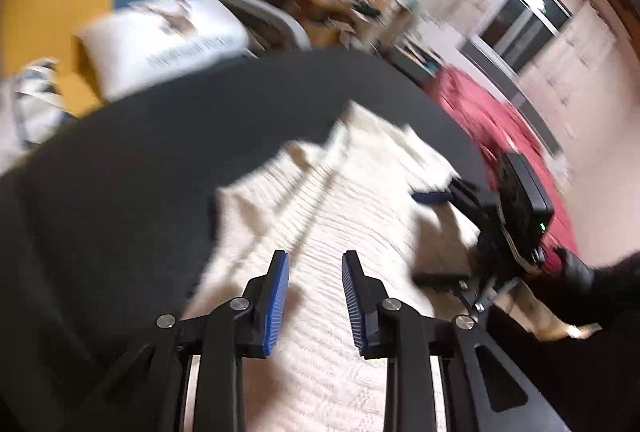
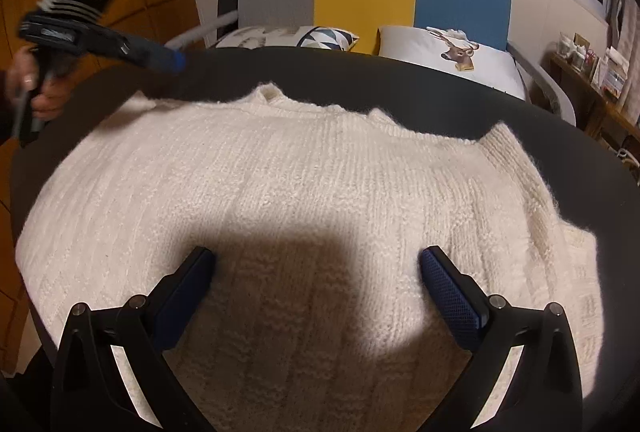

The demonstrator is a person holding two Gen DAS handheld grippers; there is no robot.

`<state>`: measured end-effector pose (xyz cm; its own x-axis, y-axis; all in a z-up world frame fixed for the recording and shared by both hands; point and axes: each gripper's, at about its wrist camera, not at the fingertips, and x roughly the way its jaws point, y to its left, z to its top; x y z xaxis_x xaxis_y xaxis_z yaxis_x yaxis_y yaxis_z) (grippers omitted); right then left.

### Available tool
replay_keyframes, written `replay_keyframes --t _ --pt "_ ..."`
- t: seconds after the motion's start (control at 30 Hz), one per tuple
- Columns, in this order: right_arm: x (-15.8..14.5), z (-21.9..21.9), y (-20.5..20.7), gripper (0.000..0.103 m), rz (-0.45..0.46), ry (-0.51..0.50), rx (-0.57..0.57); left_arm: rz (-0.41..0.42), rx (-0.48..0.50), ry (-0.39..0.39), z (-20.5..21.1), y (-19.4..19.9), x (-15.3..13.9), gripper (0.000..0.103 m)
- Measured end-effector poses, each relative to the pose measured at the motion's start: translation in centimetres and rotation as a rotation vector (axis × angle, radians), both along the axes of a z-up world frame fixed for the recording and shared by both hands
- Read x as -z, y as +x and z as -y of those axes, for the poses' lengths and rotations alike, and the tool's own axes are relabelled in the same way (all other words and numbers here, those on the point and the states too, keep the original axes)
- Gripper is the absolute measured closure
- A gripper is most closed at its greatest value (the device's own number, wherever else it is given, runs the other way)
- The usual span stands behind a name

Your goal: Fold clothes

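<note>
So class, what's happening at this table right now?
A person holds a gripper in each hand over a cream knitted sweater spread on a dark round table. The right gripper is wide open just above the knit. The left gripper is also open and empty, its view blurred. Neither grips the sweater, so no fold is under way.
</note>
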<state>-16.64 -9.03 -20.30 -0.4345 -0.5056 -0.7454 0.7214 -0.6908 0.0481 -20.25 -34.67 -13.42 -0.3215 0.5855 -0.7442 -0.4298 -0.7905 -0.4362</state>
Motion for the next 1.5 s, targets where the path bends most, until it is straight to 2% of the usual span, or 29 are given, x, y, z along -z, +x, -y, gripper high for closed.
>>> replay_keyframes --t 0.07,0.2,0.23,0.43,0.57,0.63,0.7,0.77,0.8,0.93,1.13,1.27,1.37,1.43,1.5 --pt "0.1 0.0 0.0 0.000 0.010 -0.011 -0.004 0.050 0.061 -0.001 -0.4 -0.6 0.9 0.075" --pt "0.2 0.0 0.0 0.000 0.013 -0.024 -0.008 0.110 0.095 -0.051 -0.3 -1.5 2.3 0.074" --pt "0.2 0.0 0.0 0.000 0.012 -0.023 -0.008 0.124 0.101 -0.061 -0.2 -1.7 2.6 0.072" --pt "-0.2 0.0 0.0 0.000 0.016 -0.013 -0.023 0.183 0.188 -0.018 -0.2 -1.6 3.8 0.070" --pt "-2.1 0.6 -0.2 0.000 -0.009 -0.020 -0.057 0.196 0.230 -0.002 -1.0 -0.9 3.8 0.070" --pt "-3.1 1.6 -0.3 0.000 -0.043 0.002 -0.085 0.141 0.208 -0.029 -1.0 -0.3 2.9 0.089" --pt "-2.9 3.1 -0.8 0.000 -0.053 0.055 -0.088 0.074 0.169 -0.036 -0.8 0.4 1.8 0.098" --pt "-2.0 4.3 -1.5 0.000 -0.047 0.118 -0.076 -0.009 0.102 -0.018 -0.2 1.2 0.5 0.098" --pt "-1.4 4.8 -1.7 0.000 -0.038 0.146 -0.067 -0.018 0.083 -0.029 -0.2 1.3 0.6 0.098" --pt "-1.0 4.4 -2.1 0.000 0.004 0.106 -0.032 -0.054 0.008 -0.072 -0.2 1.8 1.2 0.099" --pt "-2.8 4.7 -1.5 0.000 -0.061 0.081 -0.055 -0.087 -0.106 -0.125 0.3 2.1 2.2 0.100" --pt "-1.2 5.9 -1.6 0.000 -0.037 0.130 -0.079 -0.078 -0.165 -0.069 2.1 2.9 1.9 0.102" --pt "-0.7 5.2 -1.8 0.000 -0.010 0.085 -0.066 -0.071 -0.208 -0.028 3.4 3.5 1.6 0.102" --pt "-0.3 4.8 -2.0 0.000 0.008 0.055 -0.057 -0.066 -0.237 0.000 4.2 3.8 1.5 0.087" --pt "-0.2 4.6 -1.9 0.000 0.012 0.039 -0.053 -0.062 -0.267 0.028 5.1 4.2 1.3 0.084"
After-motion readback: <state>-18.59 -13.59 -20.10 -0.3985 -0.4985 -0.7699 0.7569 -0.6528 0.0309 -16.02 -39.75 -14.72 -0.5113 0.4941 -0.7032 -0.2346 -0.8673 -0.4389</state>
